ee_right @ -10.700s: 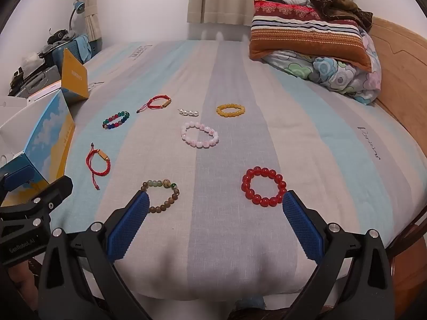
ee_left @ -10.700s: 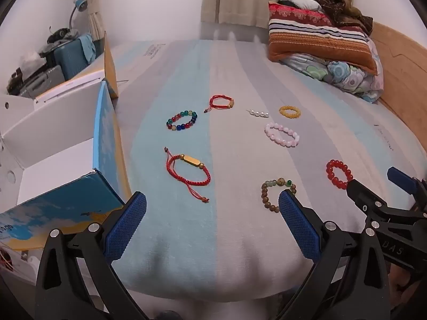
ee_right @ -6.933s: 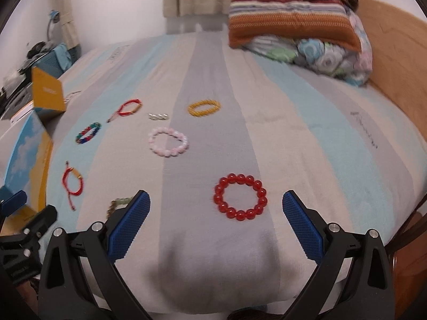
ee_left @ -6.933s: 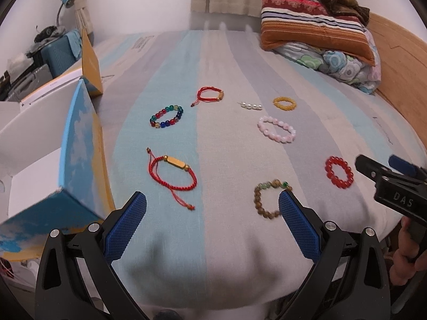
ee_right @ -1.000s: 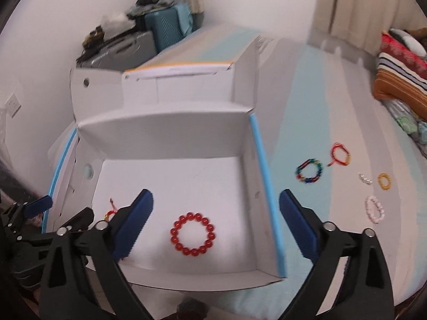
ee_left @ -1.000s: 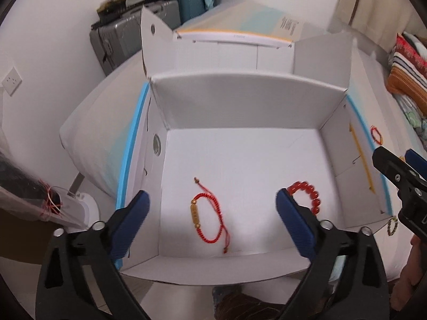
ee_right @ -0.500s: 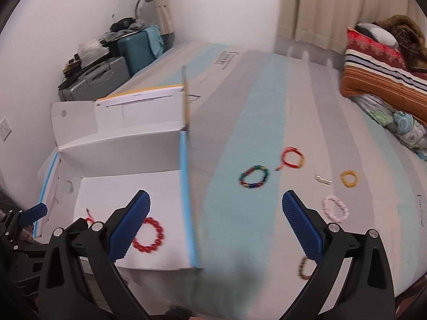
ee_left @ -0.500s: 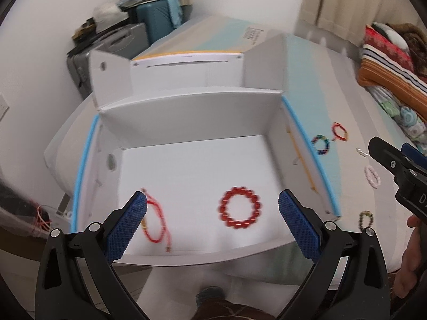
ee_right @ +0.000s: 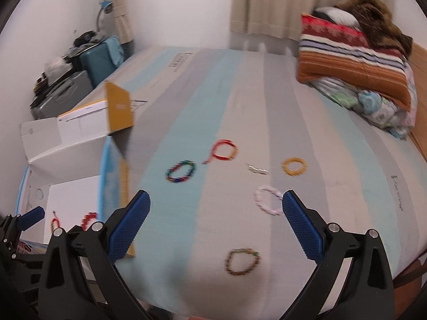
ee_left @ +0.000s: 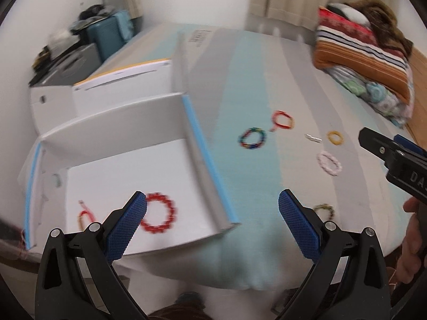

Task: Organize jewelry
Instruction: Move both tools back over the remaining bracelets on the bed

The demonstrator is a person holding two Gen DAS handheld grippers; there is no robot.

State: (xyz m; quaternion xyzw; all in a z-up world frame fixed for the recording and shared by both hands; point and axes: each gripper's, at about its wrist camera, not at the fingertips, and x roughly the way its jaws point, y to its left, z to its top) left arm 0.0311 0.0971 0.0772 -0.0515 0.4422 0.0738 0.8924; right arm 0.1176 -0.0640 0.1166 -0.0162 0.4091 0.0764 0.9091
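An open white cardboard box (ee_left: 128, 176) stands at the bed's left edge and holds a red bead bracelet (ee_left: 158, 212) and a red cord bracelet (ee_left: 84, 216). On the striped bed lie a multicolour bead bracelet (ee_right: 181, 171), a red cord bracelet (ee_right: 223, 150), a small pearl piece (ee_right: 256, 170), a yellow bracelet (ee_right: 294, 166), a pink bracelet (ee_right: 268, 200) and a brown-green bracelet (ee_right: 242, 262). My left gripper (ee_left: 212, 226) is open and empty above the box's right wall. My right gripper (ee_right: 215, 224) is open and empty above the bed, over the brown-green bracelet.
Striped pillows and a folded blanket (ee_right: 355, 61) are piled at the far right by the wooden bed frame. Suitcases (ee_right: 104, 58) and clutter stand by the wall at far left. The box's flaps (ee_right: 117, 112) stick up beside the bed.
Both grippers have swung right, away from the box towards the bed. The box has slid to the left of both views, and more of the bracelets on the bed now show.
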